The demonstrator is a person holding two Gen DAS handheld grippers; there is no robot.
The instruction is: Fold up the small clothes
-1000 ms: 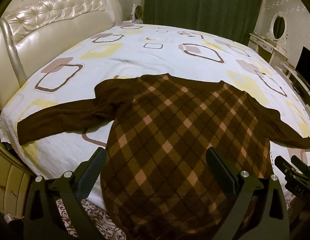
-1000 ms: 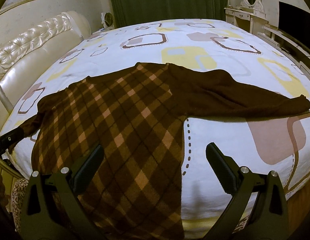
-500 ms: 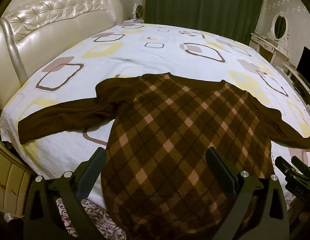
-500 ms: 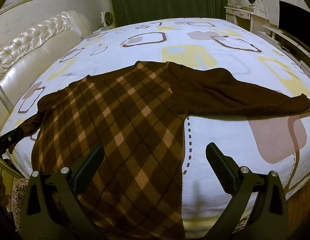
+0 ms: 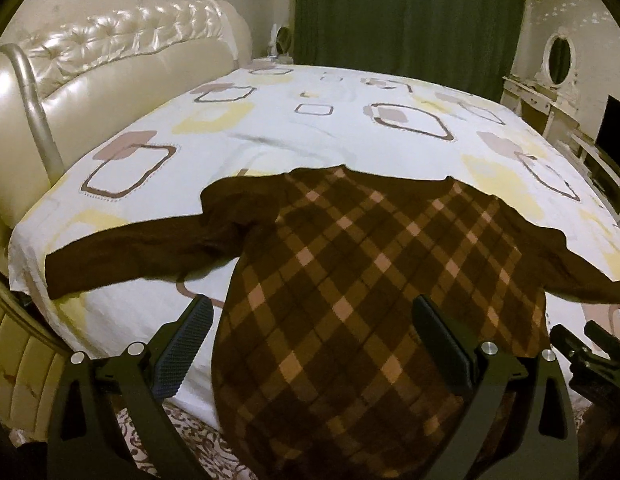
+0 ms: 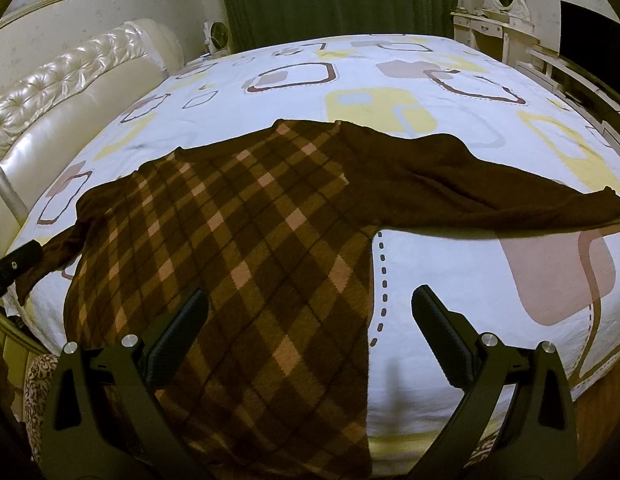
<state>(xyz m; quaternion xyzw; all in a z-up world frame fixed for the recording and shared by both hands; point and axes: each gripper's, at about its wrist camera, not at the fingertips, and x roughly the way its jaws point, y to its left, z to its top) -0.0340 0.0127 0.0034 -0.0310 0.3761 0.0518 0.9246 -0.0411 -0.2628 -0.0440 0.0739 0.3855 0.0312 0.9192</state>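
A brown sweater (image 5: 350, 272) with a tan diamond plaid body and plain dark sleeves lies flat on the bed, hem hanging over the near edge. In the left wrist view my left gripper (image 5: 308, 332) hovers open above the lower body, and the left sleeve (image 5: 122, 256) stretches toward the bed's left edge. In the right wrist view the sweater (image 6: 238, 240) fills the left half, its right sleeve (image 6: 510, 204) reaching out to the right. My right gripper (image 6: 310, 324) is open over the sweater's right side seam, holding nothing.
The bed has a white sheet (image 5: 310, 136) printed with brown and yellow squares. A cream tufted headboard (image 5: 90, 76) runs along the left. Green curtains (image 5: 406, 16) hang at the far end, and a white dressing table with an oval mirror (image 5: 558, 64) stands at the right.
Both views have drawn back and risen slightly, so the sweater sits a little lower in each frame. The sweater has not moved and both grippers stay open.
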